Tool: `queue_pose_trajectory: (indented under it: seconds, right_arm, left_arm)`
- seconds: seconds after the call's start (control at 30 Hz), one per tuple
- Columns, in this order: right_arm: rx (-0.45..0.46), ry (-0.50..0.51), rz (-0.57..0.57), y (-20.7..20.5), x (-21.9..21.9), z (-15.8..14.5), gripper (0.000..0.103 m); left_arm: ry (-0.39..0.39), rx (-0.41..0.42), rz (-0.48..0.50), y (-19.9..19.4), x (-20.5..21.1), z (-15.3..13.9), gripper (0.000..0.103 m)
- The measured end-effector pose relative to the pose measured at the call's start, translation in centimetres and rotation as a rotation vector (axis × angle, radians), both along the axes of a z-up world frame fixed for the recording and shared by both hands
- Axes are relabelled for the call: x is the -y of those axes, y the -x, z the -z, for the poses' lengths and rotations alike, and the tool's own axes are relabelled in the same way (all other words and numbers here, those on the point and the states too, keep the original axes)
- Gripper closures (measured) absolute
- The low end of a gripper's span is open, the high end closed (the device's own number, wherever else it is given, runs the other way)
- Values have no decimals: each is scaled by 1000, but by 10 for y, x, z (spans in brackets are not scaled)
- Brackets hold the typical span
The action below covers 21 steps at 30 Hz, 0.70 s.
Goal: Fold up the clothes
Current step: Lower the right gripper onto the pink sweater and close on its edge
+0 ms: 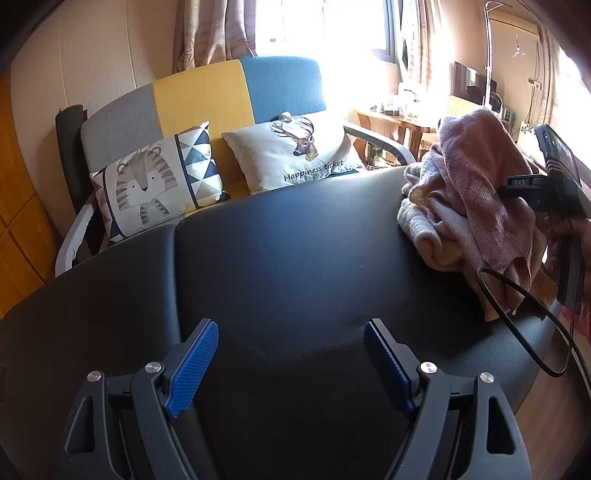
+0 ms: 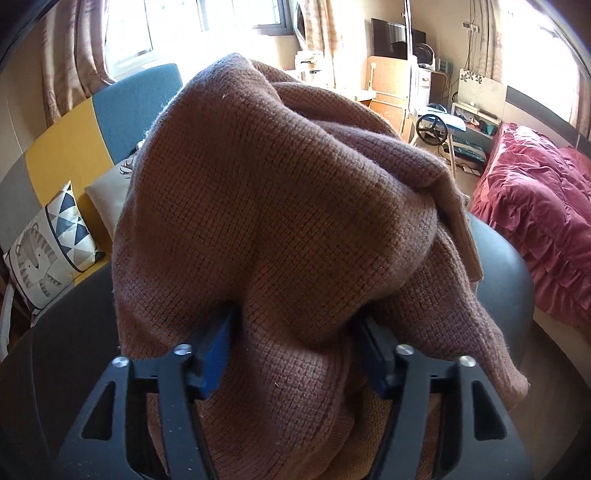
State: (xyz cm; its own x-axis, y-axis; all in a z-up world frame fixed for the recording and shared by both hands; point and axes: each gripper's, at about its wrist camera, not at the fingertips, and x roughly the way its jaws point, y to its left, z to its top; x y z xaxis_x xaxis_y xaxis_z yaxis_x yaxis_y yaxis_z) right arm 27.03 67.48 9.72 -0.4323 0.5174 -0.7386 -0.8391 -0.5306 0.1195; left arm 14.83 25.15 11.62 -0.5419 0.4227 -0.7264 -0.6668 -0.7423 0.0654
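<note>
While sunlight floods the sofa [image 1: 207, 92], the black table [image 1: 295, 258] lies bare under the wide-apart left gripper [image 1: 291, 363]; the right gripper [image 2: 295, 354] clamps the brown sweater [image 2: 277, 203], its fingertips buried in the knit.

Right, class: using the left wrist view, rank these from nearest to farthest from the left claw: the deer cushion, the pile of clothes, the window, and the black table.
1. Black table: directly beneath the left claw.
2. Pile of clothes: on the table's right side.
3. Deer cushion: on the sofa beyond the table.
4. Window: behind the sofa, at the top.
</note>
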Motion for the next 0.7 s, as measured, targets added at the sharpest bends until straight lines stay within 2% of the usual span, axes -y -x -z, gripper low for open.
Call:
queue_pose_trajectory:
  seconds: [0.03, 0.13, 0.2, 0.37, 0.57, 0.7]
  right_arm:
    - [-14, 12, -15, 0, 2, 1, 78]
    - [-35, 15, -37, -2, 10, 0, 81]
    - [-46, 4, -53, -3, 20, -4, 83]
    - [-215, 65, -128, -5, 64, -24, 83]
    - [-272, 74, -298, 24, 154, -35, 85]
    - [-269, 99, -384, 52, 212, -29, 85]
  left_arm:
    - [1, 3, -2, 0, 1, 1, 20]
    - [7, 17, -12, 3, 4, 4, 20]
    - [4, 21, -18, 5, 6, 5, 20]
    - [3, 32, -40, 11, 10, 7, 20]
    - [0, 26, -73, 16, 27, 9, 20]
    - [8, 20, -118, 25, 49, 13, 20]
